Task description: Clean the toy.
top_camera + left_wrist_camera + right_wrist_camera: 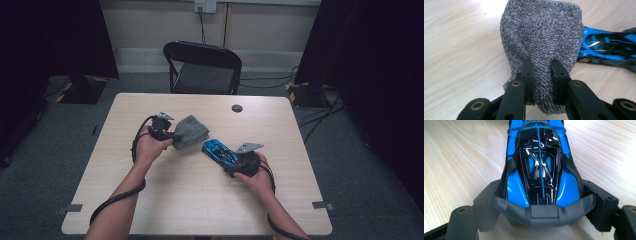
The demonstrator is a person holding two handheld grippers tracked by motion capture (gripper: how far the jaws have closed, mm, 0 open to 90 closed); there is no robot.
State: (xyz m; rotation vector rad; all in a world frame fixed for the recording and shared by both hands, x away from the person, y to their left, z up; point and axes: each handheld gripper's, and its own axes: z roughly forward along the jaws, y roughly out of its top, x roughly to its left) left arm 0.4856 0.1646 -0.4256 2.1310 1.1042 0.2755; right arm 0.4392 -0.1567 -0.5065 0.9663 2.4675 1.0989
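Observation:
A grey terry cloth [191, 132] hangs folded from my left gripper [173, 135], which is shut on its lower edge; in the left gripper view the cloth [541, 37] bunches between the two black jaws of that gripper [541, 75]. A blue and black toy car [219, 151] sits in my right gripper [231, 161], whose jaws press on both flanks near the car's rear. The right gripper view shows the car [540, 165] from behind, with its dark rear bumper between the jaws of the right gripper [544, 202]. The cloth hangs just left of the car's nose, close to it.
The light wooden table [190, 200] has a small dark round disc [237, 108] near its far edge. A black folding chair [204, 67] stands behind the table. Cables trail from both grippers along the forearms.

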